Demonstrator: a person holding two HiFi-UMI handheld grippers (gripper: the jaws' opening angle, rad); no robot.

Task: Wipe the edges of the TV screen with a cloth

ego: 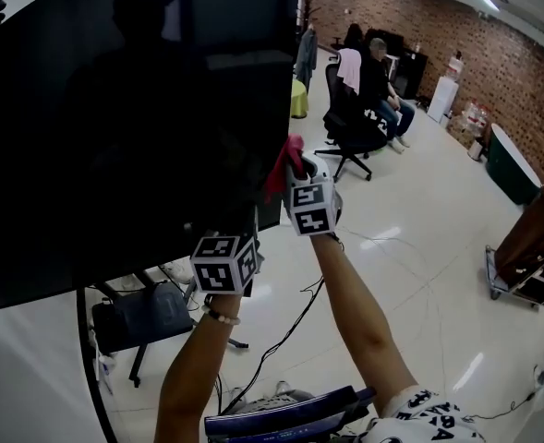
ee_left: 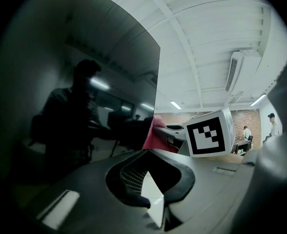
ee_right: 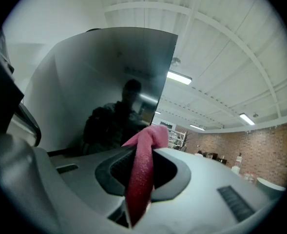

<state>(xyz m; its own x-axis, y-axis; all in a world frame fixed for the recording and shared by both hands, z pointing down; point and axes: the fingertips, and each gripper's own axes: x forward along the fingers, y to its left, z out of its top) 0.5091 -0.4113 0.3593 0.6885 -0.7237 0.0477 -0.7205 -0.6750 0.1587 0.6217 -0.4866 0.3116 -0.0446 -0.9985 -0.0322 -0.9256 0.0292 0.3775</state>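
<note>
The big black TV screen [ego: 133, 127] fills the left of the head view and reflects a person. My right gripper [ego: 296, 172] is shut on a red cloth [ego: 284, 166], which it presses against the screen's right edge, about halfway down. In the right gripper view the cloth [ee_right: 141, 179] hangs out between the shut jaws, with the screen [ee_right: 109, 82] just ahead. My left gripper [ego: 246, 240] sits lower, by the screen's bottom right corner, jaws shut with nothing in them. From the left gripper view I see the screen [ee_left: 85, 82], the cloth [ee_left: 154, 133] and the right gripper's marker cube [ee_left: 209, 134].
A person sits in an office chair [ego: 359, 127] behind the TV on the right. A black chair [ego: 142, 317] stands under the screen beside the stand's pole [ego: 87, 358]. Cables [ego: 290, 330] run over the shiny floor. A wooden cabinet [ego: 530, 243] stands far right.
</note>
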